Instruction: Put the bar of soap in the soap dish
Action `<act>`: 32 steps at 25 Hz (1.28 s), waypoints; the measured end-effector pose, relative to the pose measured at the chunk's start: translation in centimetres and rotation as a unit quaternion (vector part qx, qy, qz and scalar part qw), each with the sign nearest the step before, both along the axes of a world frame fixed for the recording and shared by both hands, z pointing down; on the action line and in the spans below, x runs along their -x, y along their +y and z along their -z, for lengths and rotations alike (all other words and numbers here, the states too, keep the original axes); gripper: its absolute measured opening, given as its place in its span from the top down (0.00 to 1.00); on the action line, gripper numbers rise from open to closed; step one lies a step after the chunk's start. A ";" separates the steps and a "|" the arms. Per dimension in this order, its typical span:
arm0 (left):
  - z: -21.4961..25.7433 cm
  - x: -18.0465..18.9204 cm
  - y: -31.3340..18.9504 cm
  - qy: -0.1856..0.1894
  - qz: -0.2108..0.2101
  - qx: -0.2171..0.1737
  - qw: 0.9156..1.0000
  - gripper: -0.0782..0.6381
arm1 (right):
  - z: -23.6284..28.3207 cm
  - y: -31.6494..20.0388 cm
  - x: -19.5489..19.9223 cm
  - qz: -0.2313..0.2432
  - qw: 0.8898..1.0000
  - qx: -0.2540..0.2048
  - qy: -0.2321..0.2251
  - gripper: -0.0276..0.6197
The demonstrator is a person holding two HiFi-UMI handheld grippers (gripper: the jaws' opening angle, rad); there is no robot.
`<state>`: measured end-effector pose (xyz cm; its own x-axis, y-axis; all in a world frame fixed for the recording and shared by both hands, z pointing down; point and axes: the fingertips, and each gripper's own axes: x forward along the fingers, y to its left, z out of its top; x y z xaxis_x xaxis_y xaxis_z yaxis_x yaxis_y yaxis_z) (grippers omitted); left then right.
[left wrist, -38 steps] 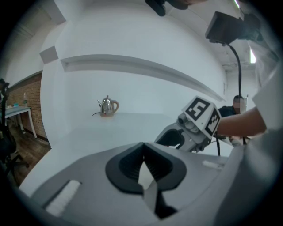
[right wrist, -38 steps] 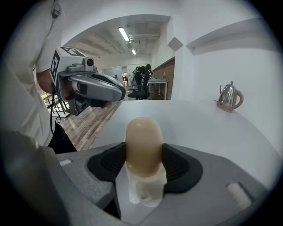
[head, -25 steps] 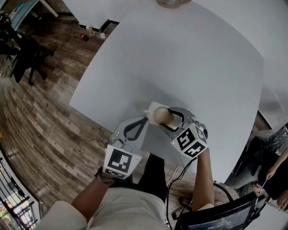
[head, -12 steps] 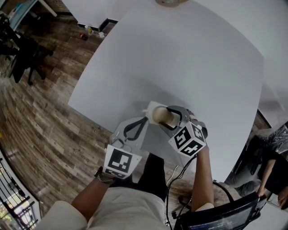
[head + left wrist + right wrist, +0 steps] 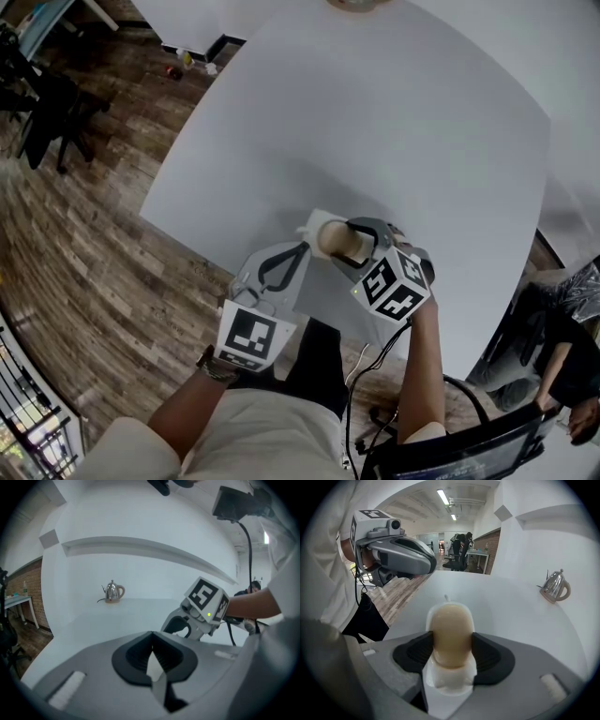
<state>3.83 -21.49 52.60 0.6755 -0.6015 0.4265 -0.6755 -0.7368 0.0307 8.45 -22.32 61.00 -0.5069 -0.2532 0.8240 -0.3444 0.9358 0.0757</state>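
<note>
A tan oval bar of soap [image 5: 449,625] stands on end between the jaws of my right gripper [image 5: 450,649], which is shut on it. Just under the soap lies the white soap dish [image 5: 448,684]; whether the two touch I cannot tell. In the head view the soap [image 5: 333,239] and right gripper [image 5: 337,242] sit over the dish [image 5: 313,223] near the table's front edge. My left gripper [image 5: 298,255] hovers just left of them, and in its own view [image 5: 151,654] the jaws are shut with nothing between them.
The white table [image 5: 375,122] stretches far beyond the dish. A metal kettle [image 5: 556,587] stands at its far end, also seen as the kettle [image 5: 112,591] in the left gripper view. Wooden floor [image 5: 84,244] lies to the left, with a dark chair [image 5: 47,112] on it.
The right gripper has turned and shifted very slightly over the dish, with the soap still in its jaws. The left gripper has stayed put.
</note>
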 end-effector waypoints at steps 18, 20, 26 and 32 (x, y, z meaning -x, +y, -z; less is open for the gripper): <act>-0.1 -0.2 0.1 -0.001 0.001 0.000 1.000 0.89 | 1.3 -0.2 0.5 -0.008 0.999 0.005 -0.048 0.55; 0.2 -0.2 0.0 0.004 0.008 0.002 1.000 0.89 | 1.2 -0.1 0.4 -0.006 0.999 0.005 -0.043 0.55; -0.1 0.0 0.0 -0.003 0.002 -0.001 1.000 0.89 | 1.2 -0.2 0.4 -0.010 0.999 0.005 -0.047 0.55; -0.1 -0.2 0.1 0.000 0.005 0.001 1.000 0.89 | 1.1 0.0 0.0 -0.016 0.999 0.007 -0.052 0.55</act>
